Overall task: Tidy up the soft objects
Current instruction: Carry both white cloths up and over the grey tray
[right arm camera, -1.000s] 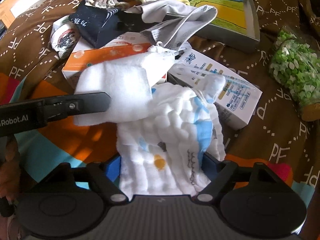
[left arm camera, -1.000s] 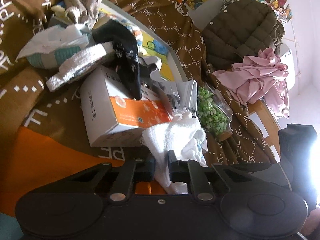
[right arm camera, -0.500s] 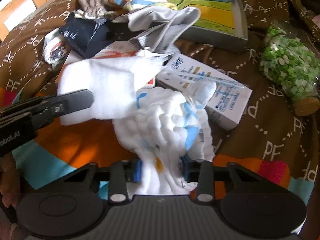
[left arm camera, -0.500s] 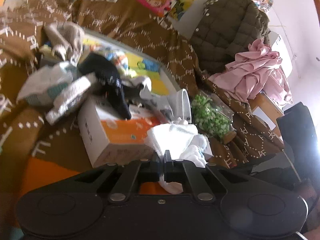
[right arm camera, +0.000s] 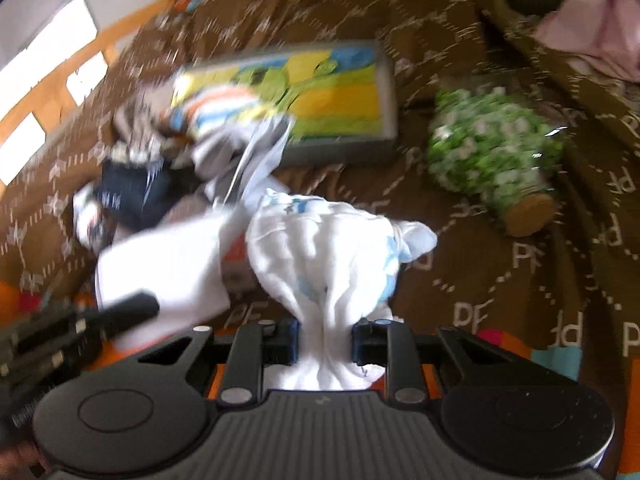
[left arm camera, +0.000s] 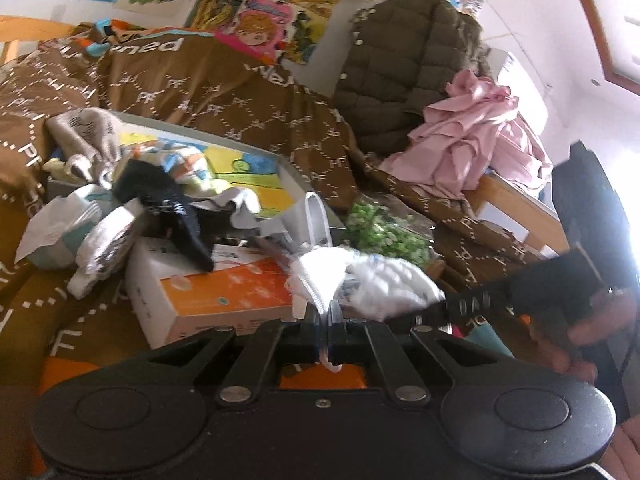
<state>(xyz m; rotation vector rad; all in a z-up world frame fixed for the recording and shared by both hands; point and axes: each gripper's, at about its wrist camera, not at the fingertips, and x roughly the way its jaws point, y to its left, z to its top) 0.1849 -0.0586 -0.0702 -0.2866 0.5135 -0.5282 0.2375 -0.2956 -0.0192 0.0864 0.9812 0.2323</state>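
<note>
My left gripper (left arm camera: 328, 330) is shut on a plain white cloth (left arm camera: 320, 272), lifted above the orange-and-white box (left arm camera: 216, 292). In the right wrist view that cloth (right arm camera: 168, 272) hangs at the left from the left gripper's fingers (right arm camera: 128, 308). My right gripper (right arm camera: 324, 344) is shut on a white crinkled cloth with blue print (right arm camera: 328, 252), bunched and raised above the bed. In the left wrist view this cloth (left arm camera: 392, 280) lies to the right, with the right gripper's fingers (left arm camera: 472, 300) on it.
A pile of socks and cloths (left arm camera: 152, 192) lies on a grey tray with a colourful picture (right arm camera: 340, 92). A jar of green pieces (right arm camera: 492, 160) lies on the brown bedspread (right arm camera: 560, 280). A pink garment (left arm camera: 472, 136) and a dark quilted jacket (left arm camera: 404, 60) are behind.
Both grippers have closed fully on their cloths and lifted them up off the boxes. The right view has swung upward and is blurred by motion.
</note>
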